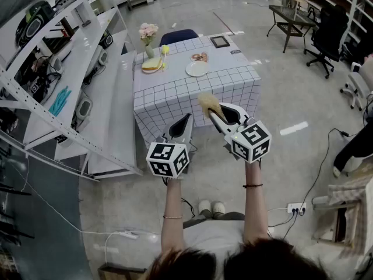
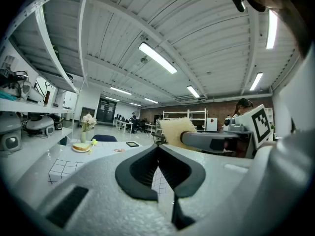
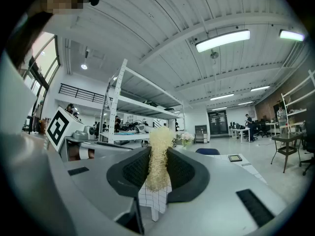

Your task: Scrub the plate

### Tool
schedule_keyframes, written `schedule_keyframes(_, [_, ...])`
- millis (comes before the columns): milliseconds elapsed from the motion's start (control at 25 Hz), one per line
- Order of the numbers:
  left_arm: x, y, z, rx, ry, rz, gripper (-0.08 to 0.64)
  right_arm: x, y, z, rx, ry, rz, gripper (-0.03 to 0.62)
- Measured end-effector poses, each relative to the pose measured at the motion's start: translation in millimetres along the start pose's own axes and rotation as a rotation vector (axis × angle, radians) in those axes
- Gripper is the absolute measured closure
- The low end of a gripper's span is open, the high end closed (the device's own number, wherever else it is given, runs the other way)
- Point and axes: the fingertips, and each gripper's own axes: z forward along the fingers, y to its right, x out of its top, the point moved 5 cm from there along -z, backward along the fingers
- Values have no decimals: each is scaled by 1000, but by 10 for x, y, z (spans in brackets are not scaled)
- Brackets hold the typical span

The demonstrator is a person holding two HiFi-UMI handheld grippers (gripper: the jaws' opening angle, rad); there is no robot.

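plate (image 1: 197, 69) set on table (image 1: 192, 89) | vase (image 1: 148, 37) placed at table's far-left corner | chair (image 1: 178, 37) positioned behind table | shelving (image 1: 87, 80) located left of table

Bright, even light from ceiling strip lamps (image 2: 157, 58) fills the hall around you. From your head camera the pale floor (image 1: 291, 80) carries a soft sheen, shadows beside the table (image 1: 192, 92) are faint, and the lower left corner falls dim. The shelves (image 1: 76, 69) bow at the left edge under the wide lens. Both gripper views are round fisheyes ringed in black, and the lamps burn out to white glare. Close to the lens, the bodies of your left gripper (image 2: 158, 151) and right gripper (image 3: 158, 152) go soft, while the sponge (image 3: 160, 134) in the right jaws shows its fibres fairly crisp.
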Motion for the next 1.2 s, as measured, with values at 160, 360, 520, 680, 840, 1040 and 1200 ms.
schedule_keyframes(160, [-44, 64, 59, -6, -9, -2, 549, -42, 66, -44, -5, -5, 4, 509])
schedule_keyframes(360, [-66, 74, 92, 1, -11, -6, 549, -46, 114, -67, -9, 6, 16, 509])
schedule_keyframes(520, [-61, 106, 126, 3, -6, -7, 549, -62, 166, -100, -15, 2, 21, 508])
schedule_keyframes(680, [-122, 176, 140, -5, -19, -7, 549, -97, 215, -153, -24, 11, 39, 509])
schedule_keyframes(840, [-194, 208, 113, 6, -35, -10, 549, -152, 242, -157, -24, 3, 53, 509])
schedule_keyframes(1040, [-252, 170, 119, 22, -51, -20, 549, -221, 287, -119, -23, -4, 85, 509])
schedule_keyframes(1200, [-308, 122, 147, 26, -74, -26, 549, -265, 335, -46, -14, -10, 111, 508])
